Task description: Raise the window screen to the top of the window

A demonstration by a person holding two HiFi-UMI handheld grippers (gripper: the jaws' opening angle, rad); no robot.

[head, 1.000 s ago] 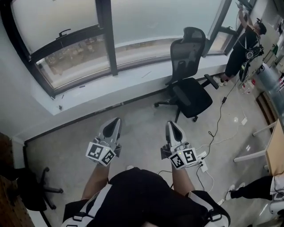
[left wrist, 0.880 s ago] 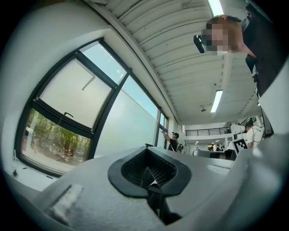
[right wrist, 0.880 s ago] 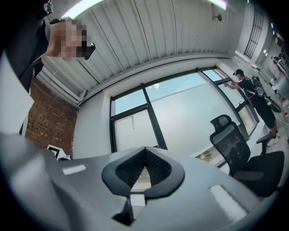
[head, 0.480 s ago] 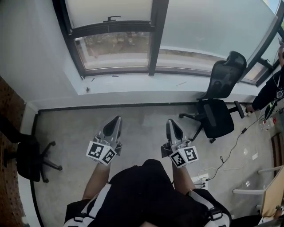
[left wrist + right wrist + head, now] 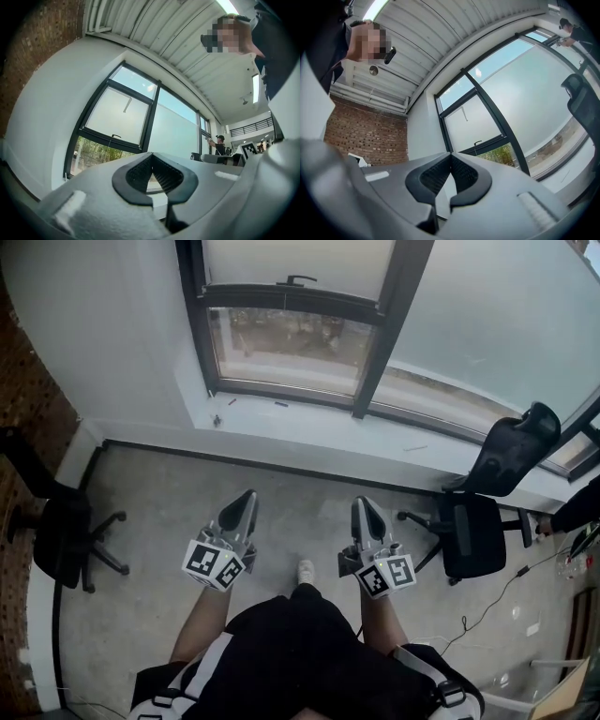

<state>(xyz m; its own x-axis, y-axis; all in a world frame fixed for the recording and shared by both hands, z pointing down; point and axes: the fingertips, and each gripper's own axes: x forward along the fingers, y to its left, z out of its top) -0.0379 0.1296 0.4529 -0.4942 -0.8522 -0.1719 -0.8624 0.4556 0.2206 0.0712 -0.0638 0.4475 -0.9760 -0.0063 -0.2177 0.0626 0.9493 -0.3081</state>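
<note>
- Left gripper: in your left hand, over the grey floor, tips pointing toward the window. Its jaws are closed tip to tip with nothing between them, as the left gripper view shows.
- Right gripper: in your right hand, beside the left one and level with it. Its jaws are likewise closed and empty, as the right gripper view shows.
- Marker cubes: one at the rear of each gripper, close to your forearms.
- Window: dark-framed, set in the white wall ahead, above a white sill. Both grippers are well apart from it.
- Window screen: a pale frosted panel over the upper part of the left pane. Its lower edge meets a dark crossbar that carries a small handle.
- Clear glass: the strip below that crossbar, showing greenery outside.
- Right pane: frosted lower down than the left, with a narrow clear strip at its foot.
- Black chair: at your left, near the brick wall.
- Black office chair: at your right, below the sill.
- Cable: on the floor at your right.
</note>
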